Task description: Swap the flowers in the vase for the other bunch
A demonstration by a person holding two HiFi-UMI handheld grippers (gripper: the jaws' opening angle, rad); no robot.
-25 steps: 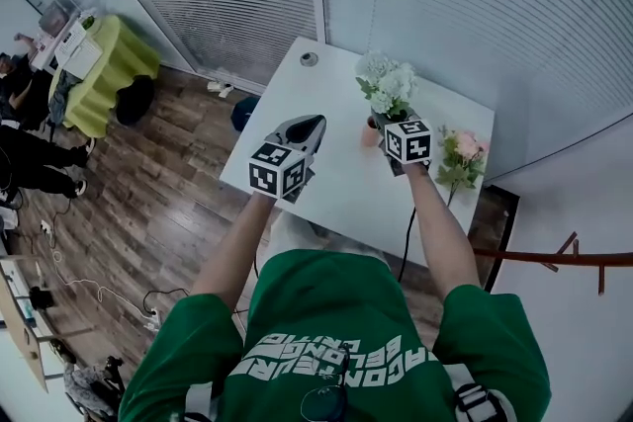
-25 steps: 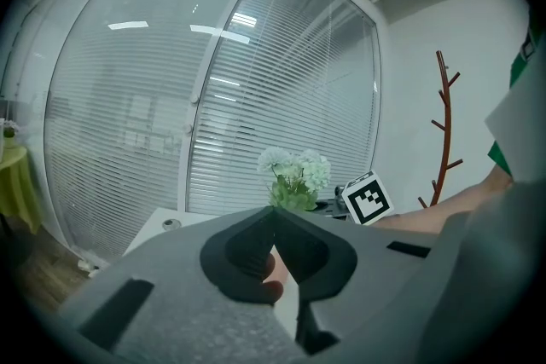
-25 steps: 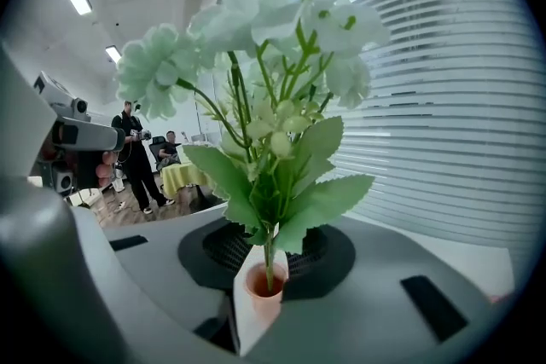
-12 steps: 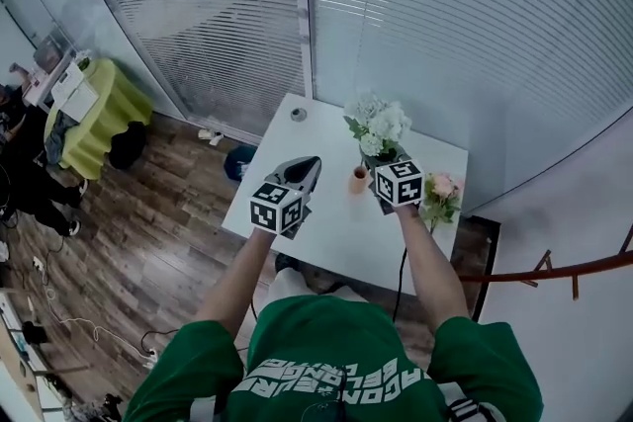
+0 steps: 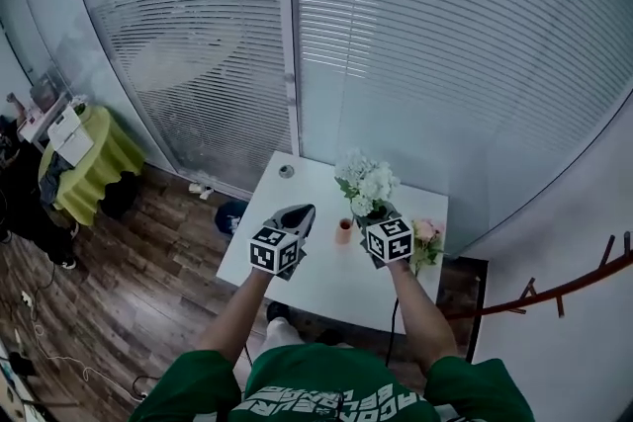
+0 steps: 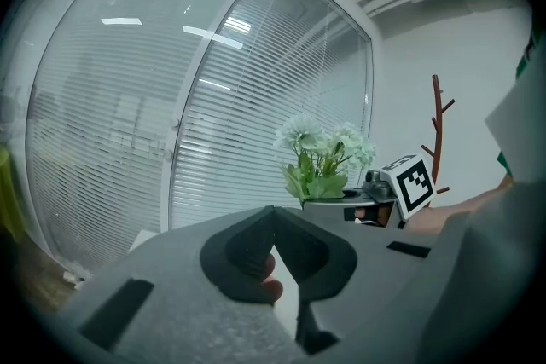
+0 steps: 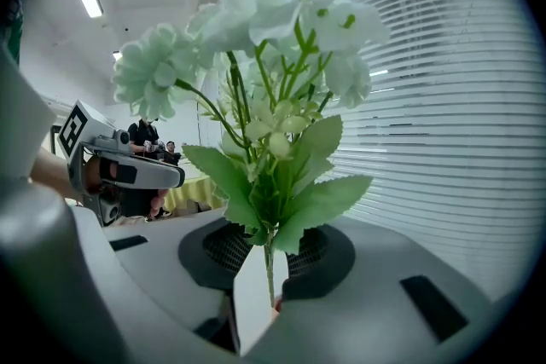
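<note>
My right gripper (image 5: pixel 376 214) is shut on the stems of a white flower bunch (image 5: pixel 364 183), held upright above the white table (image 5: pixel 326 284). In the right gripper view the thin green stem (image 7: pixel 270 268) runs down between the pads, with leaves and white blooms (image 7: pixel 256 13) above. A small orange vase (image 5: pixel 343 231) stands on the table between the two grippers. A pink flower bunch (image 5: pixel 425 238) lies at the table's right edge. My left gripper (image 5: pixel 304 211) hovers left of the vase with its jaw tips together (image 6: pixel 273 213), holding nothing. From the left gripper view the white bunch (image 6: pixel 320 145) shows to the right.
Glass walls with white blinds (image 5: pixel 415 64) stand behind the table. A small round object (image 5: pixel 286 171) sits at the table's far left corner. A table under a yellow-green cloth (image 5: pixel 84 163) stands far left, a red-brown coat rack (image 5: pixel 554 292) right.
Both grippers have risen, the right one carrying the white bunch higher above the vase. The head camera has risen too, so the table looks smaller.
</note>
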